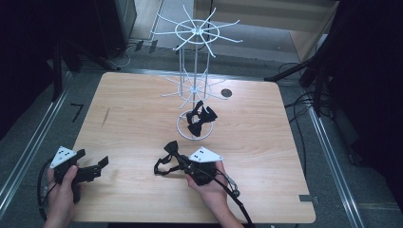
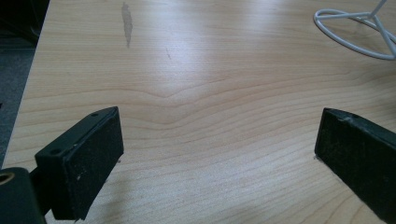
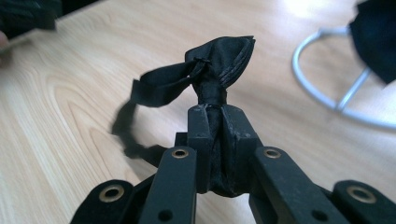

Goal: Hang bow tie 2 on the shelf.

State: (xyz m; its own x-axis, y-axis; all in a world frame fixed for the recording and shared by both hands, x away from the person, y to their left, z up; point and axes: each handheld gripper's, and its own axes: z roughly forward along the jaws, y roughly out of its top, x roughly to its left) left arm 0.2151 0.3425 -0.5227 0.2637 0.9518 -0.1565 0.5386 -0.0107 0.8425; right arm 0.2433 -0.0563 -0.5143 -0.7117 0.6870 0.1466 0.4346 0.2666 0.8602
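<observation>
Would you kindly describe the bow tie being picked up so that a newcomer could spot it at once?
Start at the white wire stand on the far half of the wooden table. Come towards the person's side to the right hand-held gripper, whose jaws pinch a black bow tie with a trailing strap loop. Unlike the other black bow tie, at the stand's base ring, this one is clamped in a gripper.

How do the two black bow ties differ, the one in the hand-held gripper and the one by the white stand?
The held bow tie is pinched between the shut jaws of the right hand-held gripper, near the table's front; the other bow tie hangs on the white wire stand, farther back. The held one trails a loose strap; no strap is discernible on the hanging one. Both are black fabric.
</observation>
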